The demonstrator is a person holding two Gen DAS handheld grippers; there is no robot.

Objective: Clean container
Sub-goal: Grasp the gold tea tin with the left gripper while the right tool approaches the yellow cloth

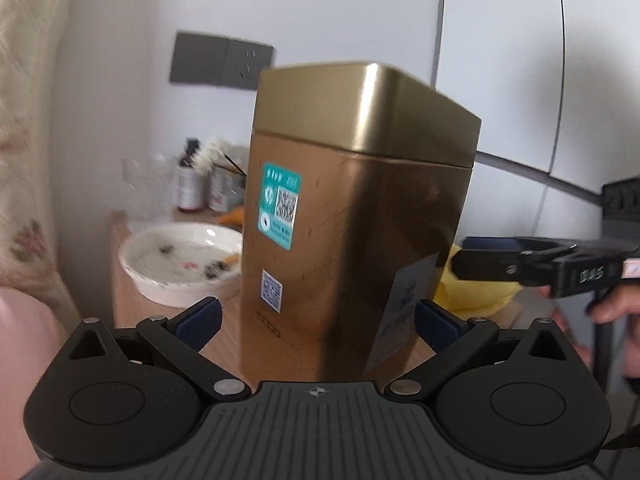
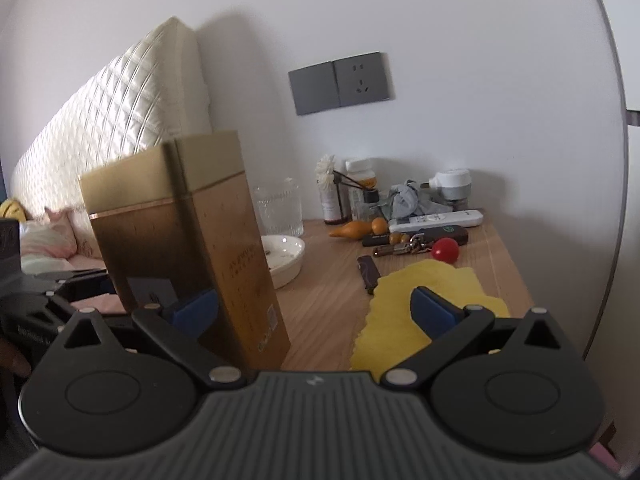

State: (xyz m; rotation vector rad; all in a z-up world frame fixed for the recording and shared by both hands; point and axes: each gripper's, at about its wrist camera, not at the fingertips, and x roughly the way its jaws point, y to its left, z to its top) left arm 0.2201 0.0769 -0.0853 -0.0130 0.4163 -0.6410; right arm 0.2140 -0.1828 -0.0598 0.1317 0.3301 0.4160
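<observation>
A tall gold tin container [image 1: 352, 208] with a lid and stickers stands on the wooden bedside table [image 2: 328, 292]. It sits between the open fingers of my left gripper [image 1: 316, 316]; the pads look clear of its sides. In the right wrist view the tin [image 2: 188, 248] stands at the left, in front of the left finger. My right gripper [image 2: 316, 312] is open and empty, just above a yellow cloth [image 2: 400, 312] on the table. The right gripper also shows in the left wrist view [image 1: 520, 264] at the right, over the yellow cloth [image 1: 472, 292].
A white dish [image 2: 286, 258] with scraps sits behind the tin, with a glass cup [image 2: 280, 208], bottles [image 2: 332, 200], a remote [image 2: 436, 220], keys [image 2: 404, 246], a red ball [image 2: 445, 251] and a grey rag [image 2: 408, 196]. A bed and a padded headboard [image 2: 108, 120] lie to the left.
</observation>
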